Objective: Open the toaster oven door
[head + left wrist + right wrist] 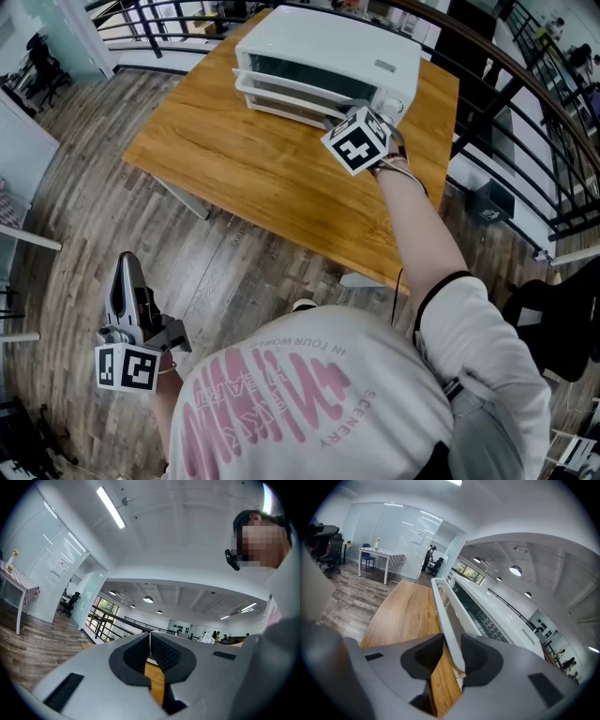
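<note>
A white toaster oven (328, 52) stands at the far side of the wooden table (234, 178), its glass door facing me. My right gripper (351, 112) reaches to the right end of the door's white handle bar (281, 105), mostly hidden behind its marker cube. In the right gripper view the handle bar (443, 611) runs away between the pads and my right gripper (451, 656) is shut on it, beside the oven's glass front (487, 616). My left gripper (127, 267) hangs low at my left side above the floor. Its jaws are shut and empty in the left gripper view (150, 639).
A black railing (525, 103) runs behind and to the right of the table. A dark chair (562, 319) stands at the right. A small table with a checkered cloth (382, 552) stands far off on the wood floor (75, 216).
</note>
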Available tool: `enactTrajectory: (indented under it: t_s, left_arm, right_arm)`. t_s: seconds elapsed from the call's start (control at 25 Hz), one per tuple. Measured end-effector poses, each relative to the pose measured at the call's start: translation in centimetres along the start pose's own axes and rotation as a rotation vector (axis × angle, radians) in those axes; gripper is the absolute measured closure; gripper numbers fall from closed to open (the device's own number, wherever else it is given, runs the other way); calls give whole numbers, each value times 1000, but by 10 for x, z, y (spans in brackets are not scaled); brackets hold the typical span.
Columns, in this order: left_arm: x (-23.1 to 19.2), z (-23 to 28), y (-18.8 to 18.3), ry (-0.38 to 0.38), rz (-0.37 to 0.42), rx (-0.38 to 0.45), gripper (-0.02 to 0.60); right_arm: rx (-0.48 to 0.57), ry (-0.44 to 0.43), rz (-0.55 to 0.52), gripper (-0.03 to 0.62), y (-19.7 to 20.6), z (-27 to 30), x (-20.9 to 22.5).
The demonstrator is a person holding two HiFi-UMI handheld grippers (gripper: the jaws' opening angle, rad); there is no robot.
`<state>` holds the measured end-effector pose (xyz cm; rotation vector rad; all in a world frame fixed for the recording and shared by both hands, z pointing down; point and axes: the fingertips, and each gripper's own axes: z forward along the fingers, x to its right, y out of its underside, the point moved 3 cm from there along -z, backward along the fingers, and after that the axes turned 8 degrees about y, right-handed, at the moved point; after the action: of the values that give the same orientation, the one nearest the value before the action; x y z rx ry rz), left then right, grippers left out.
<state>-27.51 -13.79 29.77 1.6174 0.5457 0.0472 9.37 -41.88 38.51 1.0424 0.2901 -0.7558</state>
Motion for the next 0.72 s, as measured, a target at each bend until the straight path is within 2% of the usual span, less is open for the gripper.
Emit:
enactTrajectory:
  t_s: [0.72]
  left_arm:
    - [0, 0, 0, 3, -4, 1, 558]
  right_arm:
    - [6, -1, -5, 474, 1, -4, -11]
